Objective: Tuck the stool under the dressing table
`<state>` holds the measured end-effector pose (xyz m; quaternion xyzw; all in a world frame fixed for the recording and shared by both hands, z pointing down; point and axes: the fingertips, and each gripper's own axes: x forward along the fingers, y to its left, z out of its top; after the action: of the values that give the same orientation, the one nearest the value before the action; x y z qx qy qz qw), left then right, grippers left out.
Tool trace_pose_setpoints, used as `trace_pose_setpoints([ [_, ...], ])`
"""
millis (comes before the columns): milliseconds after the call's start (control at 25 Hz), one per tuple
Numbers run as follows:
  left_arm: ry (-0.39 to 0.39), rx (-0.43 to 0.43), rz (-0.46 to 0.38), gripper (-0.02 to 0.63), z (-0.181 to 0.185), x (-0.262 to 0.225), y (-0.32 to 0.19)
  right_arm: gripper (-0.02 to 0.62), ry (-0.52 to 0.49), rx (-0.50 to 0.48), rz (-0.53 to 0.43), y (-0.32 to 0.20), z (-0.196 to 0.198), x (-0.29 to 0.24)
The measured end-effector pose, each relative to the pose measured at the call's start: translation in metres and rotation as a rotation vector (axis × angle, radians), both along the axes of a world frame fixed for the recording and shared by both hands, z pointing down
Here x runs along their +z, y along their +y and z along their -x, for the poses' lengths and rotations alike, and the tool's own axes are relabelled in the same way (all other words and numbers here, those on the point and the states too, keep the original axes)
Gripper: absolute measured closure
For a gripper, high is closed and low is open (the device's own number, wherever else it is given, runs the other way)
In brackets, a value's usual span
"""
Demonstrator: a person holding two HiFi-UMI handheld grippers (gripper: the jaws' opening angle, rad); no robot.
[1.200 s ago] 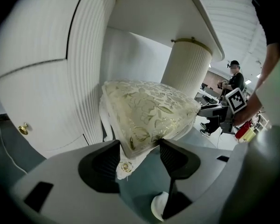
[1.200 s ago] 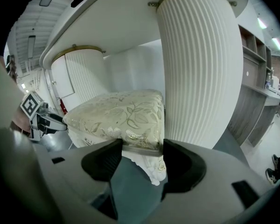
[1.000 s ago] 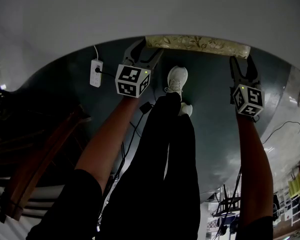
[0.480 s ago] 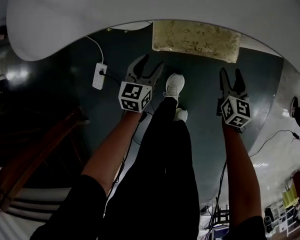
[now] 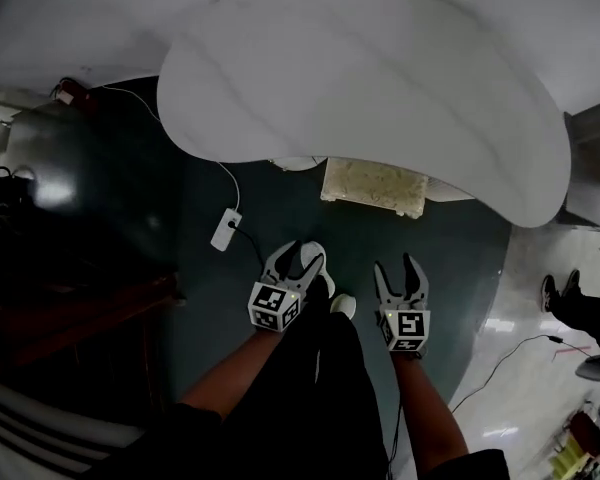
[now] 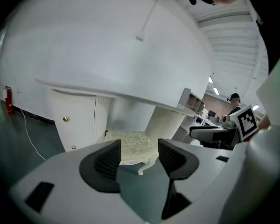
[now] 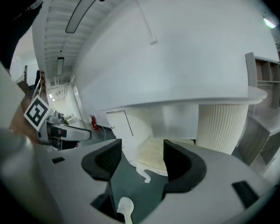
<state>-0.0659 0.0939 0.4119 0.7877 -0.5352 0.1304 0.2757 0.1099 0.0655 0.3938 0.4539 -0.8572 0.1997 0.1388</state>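
**Head view, read left to right.**

**Power strip** (image 5: 225,230): it lies on the dark floor (image 5: 450,258), left of my shoes (image 5: 342,306). Its lead runs away under the dressing table (image 5: 360,88). I judge this the chief hazard, because a careless step to the left could snag the lead and drag the strip.

**Left gripper** (image 5: 299,257): the jaws stand apart with nothing between the pads. It is held over the floor by my feet, well apart from the stool (image 5: 373,186).

**Stool, position:** it stands far of both grippers, in the knee space between the drawer cabinet (image 6: 77,120) on the left and the fluted pedestal (image 7: 221,125) on the right. The tabletop covers its far part, so only the near strip of the seat shows. I judge it tucked, or nearly so. A further push made off-centre could knock a leg (image 6: 143,168) against the cabinet or the pedestal.

**Right gripper** (image 5: 396,267): the jaws are likewise apart and empty, about level with the left gripper.

**Stool, appearance:** the seat is rectangular, in pale cream fabric with a raised floral pattern, on white curved legs. It looks light, so I expect it to slide readily on this smooth floor and to skew easily.
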Motion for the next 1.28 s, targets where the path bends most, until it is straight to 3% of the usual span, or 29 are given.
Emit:
trace_pose_setpoints([
  [80,-0.016,0.038,-0.002,0.356,-0.010,-0.041,0.017,0.328,-0.027,0.009,-0.005,0.011,0.002,-0.042],
  [240,-0.120,0.188,-0.071,0.356,-0.027,-0.114,0.039,0.328,-0.047,0.051,-0.018,0.031,0.005,-0.117],
  [320,-0.123,0.228,-0.101,0.356,-0.028,-0.150,0.043,0.328,-0.073,0.100,-0.016,0.042,0.005,-0.149],
  [440,-0.072,0.219,-0.153,0.356,-0.020,-0.201,0.042,0.328,-0.111,0.105,-0.045,0.054,0.020,-0.199],
  [680,0.089,0.185,-0.276,0.356,-0.017,-0.296,0.027,0.329,-0.080,0.074,-0.183,0.048,0.050,-0.301],
  [720,0.094,0.173,-0.301,0.367,-0.011,-0.311,0.029,0.330,-0.098,0.089,-0.192,0.048,0.055,-0.314],
  [760,0.090,0.164,-0.336,0.431,-0.004,-0.326,0.029,0.330,-0.120,0.107,-0.200,0.046,0.059,-0.325],
  [800,0.083,0.162,-0.374,0.539,0.000,-0.342,0.028,0.331,-0.141,0.125,-0.208,0.042,0.061,-0.336],
  [840,0.074,0.169,-0.404,0.568,0.002,-0.356,0.026,0.333,-0.159,0.142,-0.218,0.038,0.062,-0.345],
  [920,0.061,0.190,-0.418,0.572,0.003,-0.373,0.024,0.387,-0.187,0.166,-0.245,0.035,0.062,-0.364],
  [960,0.060,0.195,-0.411,0.576,0.004,-0.379,0.024,0.476,-0.203,0.170,-0.257,0.035,0.062,-0.372],
  [1000,0.063,0.197,-0.404,0.584,0.005,-0.383,0.023,0.525,-0.213,0.167,-0.263,0.035,0.064,-0.378],
  [1160,0.085,0.188,-0.386,0.591,0.012,-0.393,0.021,0.551,-0.113,0.109,-0.285,0.041,0.080,-0.393],
  [1280,0.074,0.208,-0.388,0.591,0.011,-0.397,0.016,0.554,-0.105,0.135,-0.310,0.044,0.084,-0.404],
])
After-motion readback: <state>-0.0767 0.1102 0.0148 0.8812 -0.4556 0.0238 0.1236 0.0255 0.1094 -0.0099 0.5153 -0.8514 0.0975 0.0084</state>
